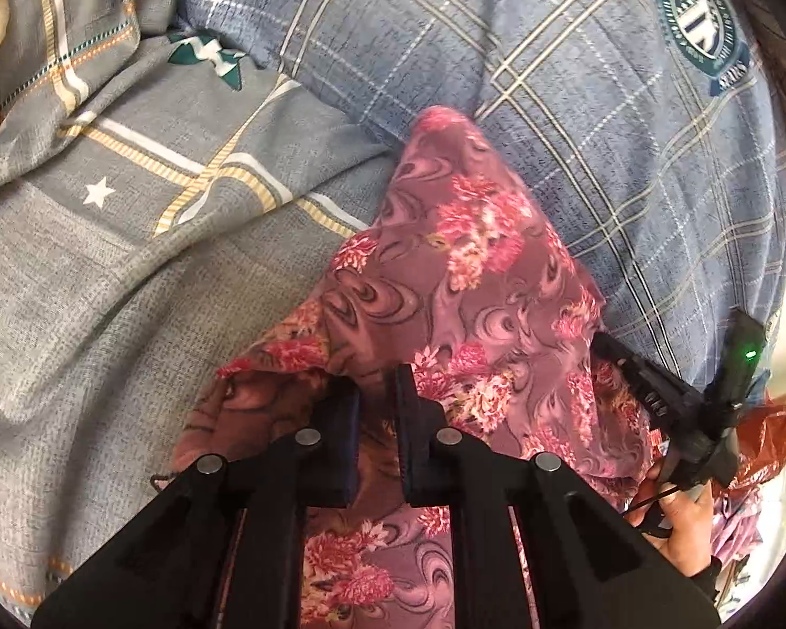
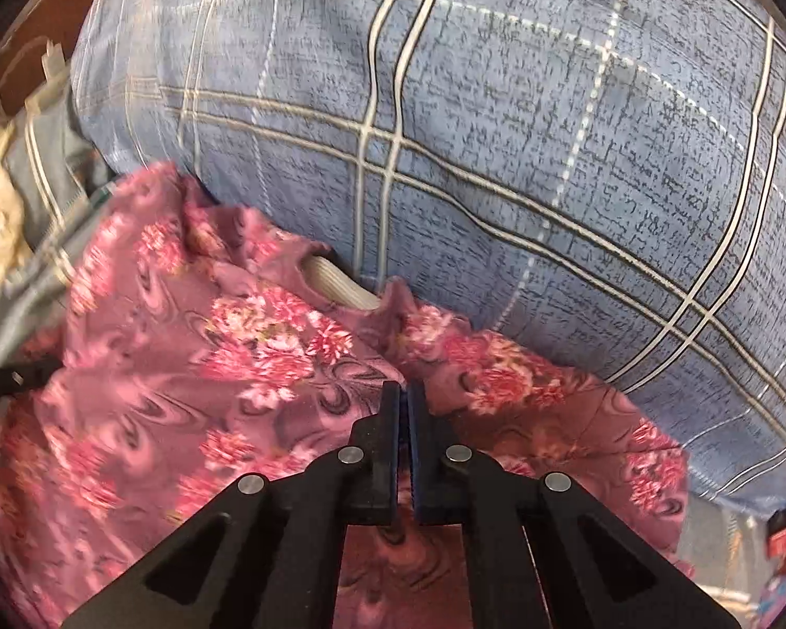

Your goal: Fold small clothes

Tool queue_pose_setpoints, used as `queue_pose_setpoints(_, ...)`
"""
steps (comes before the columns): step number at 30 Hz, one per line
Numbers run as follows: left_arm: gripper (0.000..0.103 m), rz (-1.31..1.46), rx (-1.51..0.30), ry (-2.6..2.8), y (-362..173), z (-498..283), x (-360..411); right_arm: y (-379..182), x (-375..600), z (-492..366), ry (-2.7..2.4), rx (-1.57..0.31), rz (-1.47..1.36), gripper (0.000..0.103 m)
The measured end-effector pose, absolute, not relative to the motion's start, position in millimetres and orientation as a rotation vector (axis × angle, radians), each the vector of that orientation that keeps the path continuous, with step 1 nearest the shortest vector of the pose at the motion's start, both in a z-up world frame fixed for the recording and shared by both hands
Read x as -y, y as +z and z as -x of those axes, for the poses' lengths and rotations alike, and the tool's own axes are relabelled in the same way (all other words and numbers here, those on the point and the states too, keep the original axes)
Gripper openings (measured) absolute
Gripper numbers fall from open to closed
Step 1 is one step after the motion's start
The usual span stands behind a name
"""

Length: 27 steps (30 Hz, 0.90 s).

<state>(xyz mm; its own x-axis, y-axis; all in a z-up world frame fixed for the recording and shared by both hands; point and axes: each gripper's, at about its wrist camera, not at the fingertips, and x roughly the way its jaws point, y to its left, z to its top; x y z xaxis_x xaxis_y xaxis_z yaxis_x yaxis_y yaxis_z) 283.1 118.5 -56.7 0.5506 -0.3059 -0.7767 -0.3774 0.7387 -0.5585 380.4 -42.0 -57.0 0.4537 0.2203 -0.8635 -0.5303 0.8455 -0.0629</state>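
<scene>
A small mauve garment [image 1: 471, 262] printed with pink flowers lies crumpled on the bed, against a pillow. My left gripper [image 1: 377, 382] is shut on a bunched fold at the garment's near edge, and cloth fills the narrow gap between its fingers. In the right wrist view my right gripper [image 2: 403, 385] is shut on another fold of the same garment [image 2: 209, 340], with its pads almost touching. A white ribbed elastic band [image 2: 340, 283] shows inside an opening at the cloth's far edge. The right gripper's body [image 1: 670, 393] and the hand [image 1: 691, 519] holding it appear at the garment's right side.
A large blue plaid pillow [image 1: 550, 78] [image 2: 498, 131] rises just behind the garment. A grey sheet [image 1: 105, 262] with yellow stripes and a white star spreads to the left. An orange plastic bag [image 1: 765, 435] lies at the far right edge.
</scene>
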Motion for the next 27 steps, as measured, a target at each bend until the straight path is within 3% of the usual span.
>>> queue_pose_setpoints(2, 0.01, 0.772, -0.994, 0.021, -49, -273, -121, -40, 51, -376, 0.505, -0.973, 0.239, 0.008)
queue_pose_setpoints(3, 0.01, 0.774, -0.98, 0.008, -45, -270, -122, -28, 66, -373, 0.524, -0.968, 0.138, 0.016)
queue_pose_setpoints(5, 0.018, 0.764, -0.95, -0.048, -33, -266, -119, -12, 101, -363, 0.494, -0.949, -0.017, 0.033)
queue_pose_setpoints(6, 0.03, 0.76, -0.941, -0.059, -30, -264, -118, -7, 122, -356, 0.48, -0.942, -0.106, 0.036)
queue_pose_setpoints(7, 0.04, 0.759, -0.928, -0.067, -28, -263, -117, -5, 154, -346, 0.442, -0.939, -0.225, 0.036)
queue_pose_setpoints(8, 0.043, 0.755, -0.921, -0.07, -28, -262, -116, -6, 178, -338, 0.397, -0.938, -0.29, 0.037)
queue_pose_setpoints(13, 0.044, 0.733, -0.942, -0.046, -32, -271, -115, -26, 245, -320, 0.191, -0.967, -0.376, 0.041)
queue_pose_setpoints(18, 0.044, 0.7, -0.961, -0.002, -44, -277, -119, -49, 251, -321, 0.14, -0.984, -0.417, 0.041)
queue_pose_setpoints(19, 0.044, 0.702, -0.963, 0.005, -47, -280, -118, -49, 245, -324, 0.145, -0.974, -0.394, 0.041)
queue_pose_setpoints(21, 0.044, 0.709, -0.969, 0.019, -52, -281, -121, -44, 231, -327, 0.176, -0.949, -0.281, 0.01)
queue_pose_setpoints(22, 0.044, 0.709, -0.974, 0.032, -53, -282, -123, -33, 221, -324, 0.176, -0.901, -0.206, 0.003)
queue_pose_setpoints(24, 0.044, 0.711, -0.971, 0.039, -56, -282, -126, -15, 223, -313, 0.194, -0.786, -0.229, 0.003)
queue_pose_setpoints(27, 0.043, 0.681, -0.973, 0.063, -55, -283, -125, -29, 234, -322, 0.133, -0.853, -0.275, 0.003)
